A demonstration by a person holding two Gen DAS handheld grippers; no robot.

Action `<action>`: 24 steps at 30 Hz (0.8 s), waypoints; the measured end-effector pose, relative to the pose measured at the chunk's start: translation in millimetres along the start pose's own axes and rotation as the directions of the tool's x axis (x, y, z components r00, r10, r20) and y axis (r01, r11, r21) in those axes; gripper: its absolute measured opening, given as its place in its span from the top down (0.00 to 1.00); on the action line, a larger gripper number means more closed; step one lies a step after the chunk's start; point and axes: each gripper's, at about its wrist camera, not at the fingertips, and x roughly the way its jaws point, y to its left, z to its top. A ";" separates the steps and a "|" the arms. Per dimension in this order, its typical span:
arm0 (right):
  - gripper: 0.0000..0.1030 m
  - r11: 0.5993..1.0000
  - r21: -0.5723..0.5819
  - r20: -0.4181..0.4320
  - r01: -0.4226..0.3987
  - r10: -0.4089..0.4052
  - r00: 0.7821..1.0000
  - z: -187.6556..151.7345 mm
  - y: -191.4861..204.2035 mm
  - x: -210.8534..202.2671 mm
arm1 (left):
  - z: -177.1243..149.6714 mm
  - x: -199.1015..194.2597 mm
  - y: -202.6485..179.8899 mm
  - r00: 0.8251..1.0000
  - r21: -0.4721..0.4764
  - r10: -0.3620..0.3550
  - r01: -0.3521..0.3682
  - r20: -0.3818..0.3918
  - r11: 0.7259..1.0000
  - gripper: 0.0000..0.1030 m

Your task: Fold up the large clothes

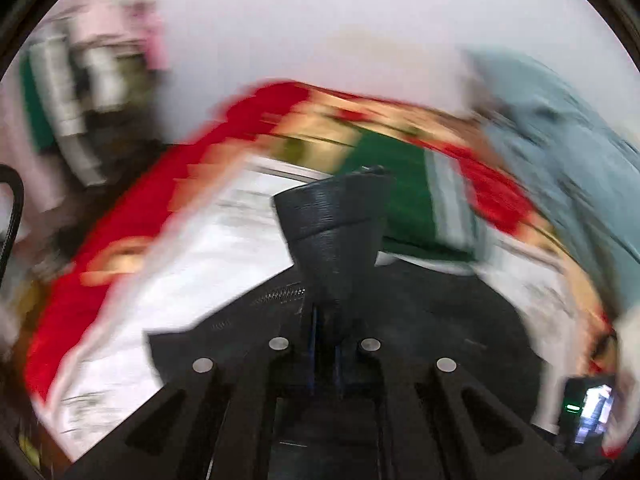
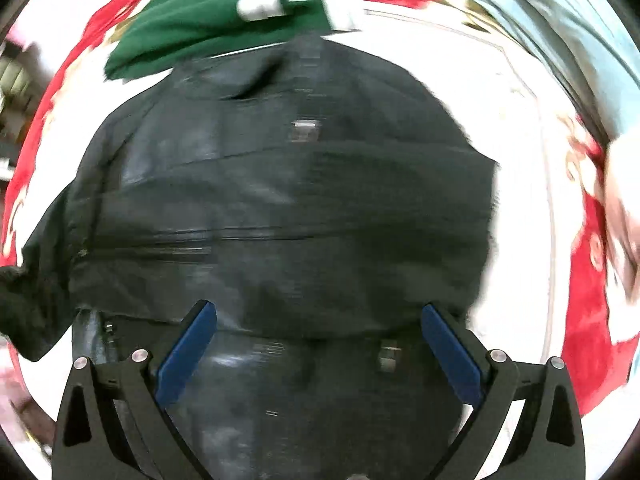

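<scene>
A large black jacket [image 2: 288, 208] lies spread on a white, red and floral bedspread [image 2: 528, 184]. It fills the middle of the right wrist view, with a zip line and small metal snaps showing. My right gripper [image 2: 320, 344] is open, its blue pads [image 2: 188, 352] wide apart just above the jacket's near part. In the blurred left wrist view my left gripper [image 1: 332, 248] is shut, its fingers pressed together; part of the black jacket [image 1: 440, 320] lies just behind it, and I cannot tell whether fabric is pinched.
A folded green garment [image 2: 208, 20] with a white band lies on the bed beyond the jacket; it also shows in the left wrist view [image 1: 400, 204]. Pale blue fabric [image 1: 560, 152] lies to the right. The bedspread's red border [image 1: 132, 216] runs along the left.
</scene>
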 end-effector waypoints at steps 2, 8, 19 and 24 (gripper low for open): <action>0.00 0.998 0.054 -0.018 0.013 -0.013 1.000 4.5 -36.8 1.2 | -9.2 14.3 -51.0 0.995 0.069 -0.091 0.094 -0.052 0.993 0.97; 0.00 0.979 0.200 -0.093 0.035 -0.016 0.995 -13.8 -119.7 11.9 | -56.9 60.4 -158.7 0.960 0.216 -0.161 0.212 -0.231 0.953 0.97; 0.00 0.970 0.243 -0.125 -0.024 0.056 0.991 -27.8 -174.3 7.7 | -74.6 73.2 -151.9 0.916 0.155 -0.102 0.174 -0.389 0.972 0.91; 0.00 0.961 0.262 -0.096 -0.090 0.119 0.988 -12.3 -186.3 -2.2 | -63.2 60.0 -100.1 0.911 0.016 -0.122 0.139 -0.393 0.990 0.00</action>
